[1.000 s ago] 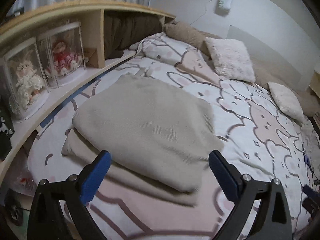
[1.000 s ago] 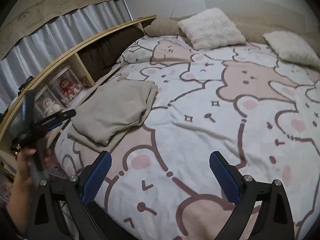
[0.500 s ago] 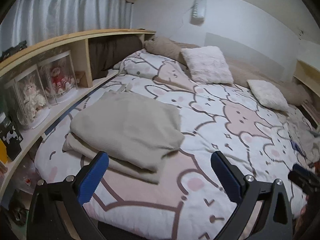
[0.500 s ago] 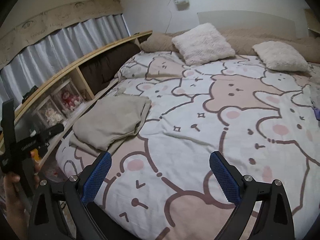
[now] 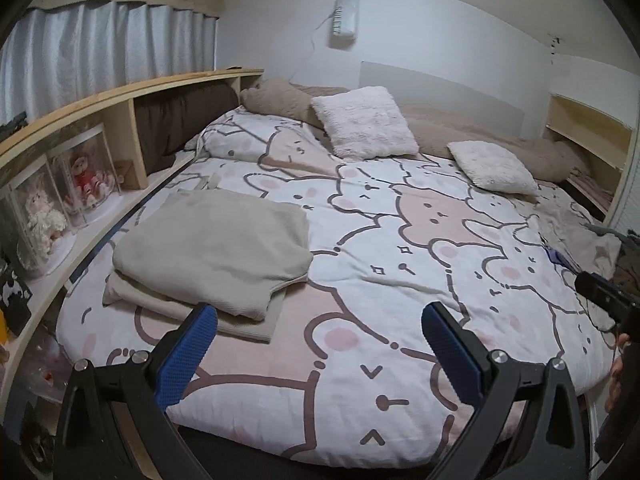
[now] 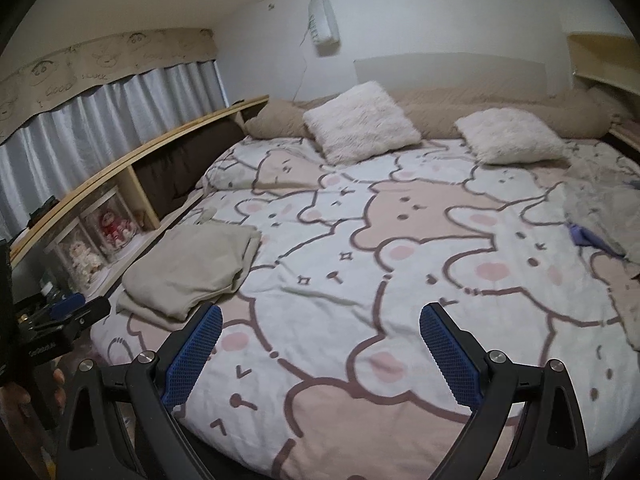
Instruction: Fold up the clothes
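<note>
Left wrist view: the left claw (image 5: 320, 344) has pulled back from the folded stack (image 5: 212, 252) and hangs wide and empty over the bed (image 5: 400, 320) foot edge. The stack now sits whole near the shelf (image 5: 132, 184) side, so that fold looks finished.

Right wrist view: the right claw (image 6: 320, 344), also wide and empty, has backed off too. Loose clothes (image 6: 600, 208) lie at the right edge, likely next; the bed's middle gives open room.

Beige clothes (image 5: 212, 248) lie folded, stacked near bed's left edge.
</note>
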`<state>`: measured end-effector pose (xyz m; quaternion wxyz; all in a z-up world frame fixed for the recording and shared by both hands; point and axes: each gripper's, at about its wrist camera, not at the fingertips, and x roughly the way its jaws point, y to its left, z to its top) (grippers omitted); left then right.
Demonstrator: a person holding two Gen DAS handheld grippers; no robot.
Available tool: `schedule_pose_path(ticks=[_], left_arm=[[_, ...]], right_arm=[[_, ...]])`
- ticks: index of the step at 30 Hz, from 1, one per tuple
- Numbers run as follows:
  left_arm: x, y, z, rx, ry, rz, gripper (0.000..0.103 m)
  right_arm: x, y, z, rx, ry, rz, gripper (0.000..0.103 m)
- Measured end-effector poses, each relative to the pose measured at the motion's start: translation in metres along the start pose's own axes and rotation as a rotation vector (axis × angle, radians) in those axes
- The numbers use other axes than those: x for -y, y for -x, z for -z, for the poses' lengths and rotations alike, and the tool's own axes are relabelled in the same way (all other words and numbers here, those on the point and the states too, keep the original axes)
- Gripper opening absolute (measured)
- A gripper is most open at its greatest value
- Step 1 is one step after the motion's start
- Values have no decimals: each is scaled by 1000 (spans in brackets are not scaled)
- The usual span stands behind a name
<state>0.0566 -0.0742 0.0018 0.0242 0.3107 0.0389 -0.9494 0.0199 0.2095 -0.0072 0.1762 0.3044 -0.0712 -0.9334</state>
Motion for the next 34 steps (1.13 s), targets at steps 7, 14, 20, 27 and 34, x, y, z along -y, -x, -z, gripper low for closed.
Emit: schedule_pose_path(ticks=[7,14,20,27,34], left_arm=[[11,1,-2,13,-25,-6,103],[17,-4,0,5,-44,-12,103],[16,-5,0,8,-46,-28,103],[13,-8,2,-4,-40,-41,103],[13,-8,3,-6,-43,-41,103]], right_arm=[[2,11,-2,32,12,25,100],[-6,10,-3,25,58,38,100],[-6,7,-2,13,61,36,100],[-4,6,-1,5,46,36,100],[-2,4,0,-7,42,37,100]])
